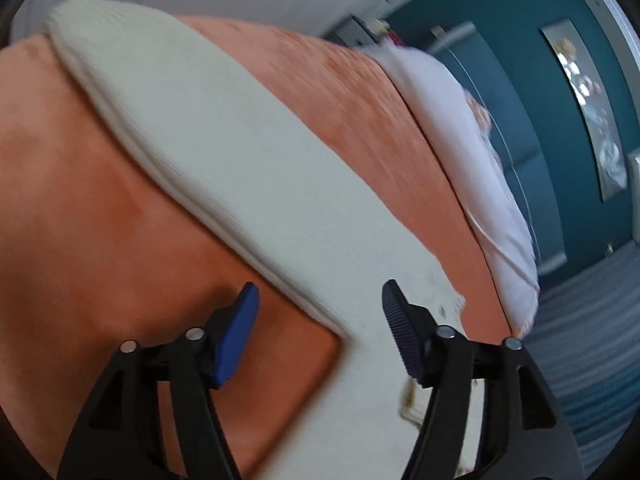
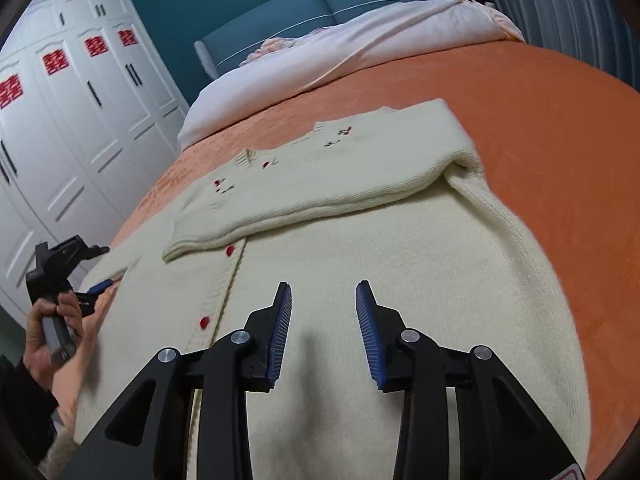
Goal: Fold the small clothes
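Your cream knit cardigan [image 2: 360, 280] lies flat on the orange bedspread [image 2: 540, 112], button side up with red buttons [image 2: 205, 322] along the placket; one sleeve [image 2: 320, 196] is folded across the chest. Right tongs [image 2: 323, 334] — pads apart, nothing between them — hover over the lower body of the cardigan. Left tongs [image 1: 320, 332] stand wide apart and empty above the other sleeve's edge [image 1: 192, 152]. Your left hand [image 2: 56, 332] grips its handle at the bedside. White quilt [image 2: 360, 44] bunched near the headboard.
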The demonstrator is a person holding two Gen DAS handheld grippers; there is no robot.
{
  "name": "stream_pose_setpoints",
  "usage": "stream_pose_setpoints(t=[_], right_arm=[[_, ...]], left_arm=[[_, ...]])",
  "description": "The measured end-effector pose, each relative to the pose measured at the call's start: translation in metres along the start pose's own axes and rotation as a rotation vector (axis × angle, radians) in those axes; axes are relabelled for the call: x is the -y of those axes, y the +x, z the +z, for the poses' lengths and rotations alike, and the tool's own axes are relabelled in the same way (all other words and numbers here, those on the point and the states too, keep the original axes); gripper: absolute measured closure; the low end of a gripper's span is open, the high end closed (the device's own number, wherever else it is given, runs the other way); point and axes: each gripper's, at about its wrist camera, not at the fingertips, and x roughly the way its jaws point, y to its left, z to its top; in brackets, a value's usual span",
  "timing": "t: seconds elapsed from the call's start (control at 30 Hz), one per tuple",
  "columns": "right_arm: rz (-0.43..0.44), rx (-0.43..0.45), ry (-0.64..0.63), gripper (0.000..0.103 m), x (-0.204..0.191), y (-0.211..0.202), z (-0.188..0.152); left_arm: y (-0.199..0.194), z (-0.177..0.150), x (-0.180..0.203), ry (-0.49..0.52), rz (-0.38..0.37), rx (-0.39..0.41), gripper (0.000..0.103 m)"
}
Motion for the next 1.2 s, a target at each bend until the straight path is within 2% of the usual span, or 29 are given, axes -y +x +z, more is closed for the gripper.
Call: stream_pose_setpoints(t=[0.07, 0.13, 0.2, 0.27, 0.3, 0.33, 0.37, 0.4, 0.43, 0.5, 0.57, 0.67, 0.73, 0.8, 0.87, 0.9, 0.93, 1.0, 1.03, 1.1, 1.2], right_arm=[[0.011, -0.008, -0.053, 0.063, -0.015, -0.006, -0.008], [0.014, -0.014, -0.123, 0.056, -0.033, -0.01, -0.016], [0.009, -0.025, -0.161, 0.053, -0.045, -0.01, -0.023], [0.015, -0.05, -0.161, 0.053, -0.053, -0.008, -0.027], [0.016, -0.06, -0.155, 0.052, -0.056, -0.007, -0.029], [0.015, -0.067, -0.151, 0.051, -0.059, -0.007, -0.03], [0.017, -0.072, -0.145, 0.049, -0.061, -0.007, -0.03], [0.02, -0.073, -0.14, 0.048, -0.062, -0.008, -0.03], [0.021, -0.072, -0.135, 0.047, -0.064, -0.009, -0.03], [0.018, -0.069, -0.129, 0.046, -0.064, -0.011, -0.029], [0.011, -0.067, -0.121, 0.046, -0.061, -0.013, -0.028], [0.025, -0.058, -0.078, 0.046, -0.052, -0.018, -0.027], [0.026, -0.053, -0.049, 0.046, -0.044, -0.02, -0.028], [0.023, -0.048, -0.016, 0.046, -0.035, -0.025, -0.028], [0.017, -0.034, 0.01, 0.046, -0.026, -0.03, -0.027], [0.013, -0.026, 0.021, 0.046, -0.02, -0.034, -0.026], [0.007, -0.021, 0.03, 0.045, -0.014, -0.037, -0.025], [-0.005, -0.017, 0.05, 0.045, -0.001, -0.042, -0.022], [-0.01, -0.014, 0.064, 0.045, 0.007, -0.045, -0.019], [-0.027, 0.0, 0.078, 0.045, 0.021, -0.05, -0.013], [-0.037, 0.034, 0.058, 0.044, 0.031, -0.053, 0.003]], left_arm=[[-0.018, 0.037, -0.038, -0.097, 0.084, 0.098, 0.028], [-0.028, 0.068, -0.074, -0.192, 0.128, 0.164, 0.022], [-0.03, 0.089, -0.1, -0.256, 0.115, 0.193, 0.023], [-0.03, 0.102, -0.107, -0.283, 0.118, 0.206, 0.025], [-0.028, 0.107, -0.105, -0.273, 0.128, 0.201, 0.029], [-0.025, 0.112, -0.1, -0.251, 0.122, 0.191, 0.044], [-0.02, 0.117, -0.095, -0.228, 0.107, 0.166, 0.053], [-0.017, 0.122, -0.091, -0.212, 0.092, 0.138, 0.074], [-0.016, 0.125, -0.084, -0.199, 0.086, 0.124, 0.091], [-0.022, 0.128, -0.06, -0.148, 0.04, 0.138, 0.092], [-0.037, 0.122, -0.014, -0.043, -0.039, 0.168, 0.092], [-0.057, 0.087, 0.084, 0.164, -0.221, 0.168, 0.092], [-0.065, 0.044, 0.154, 0.321, -0.348, 0.136, 0.092], [-0.06, -0.011, 0.211, 0.442, -0.449, 0.053, 0.091], [-0.04, -0.071, 0.25, 0.522, -0.502, -0.075, 0.087], [-0.027, -0.103, 0.261, 0.556, -0.497, -0.13, 0.084], [-0.013, -0.134, 0.266, 0.593, -0.461, -0.176, 0.066], [0.011, -0.184, 0.259, 0.628, -0.381, -0.249, 0.046], [0.022, -0.201, 0.249, 0.609, -0.349, -0.284, 0.046], [0.035, -0.214, 0.227, 0.53, -0.314, -0.348, 0.045], [0.041, -0.201, 0.189, 0.364, -0.262, -0.355, 0.043]])
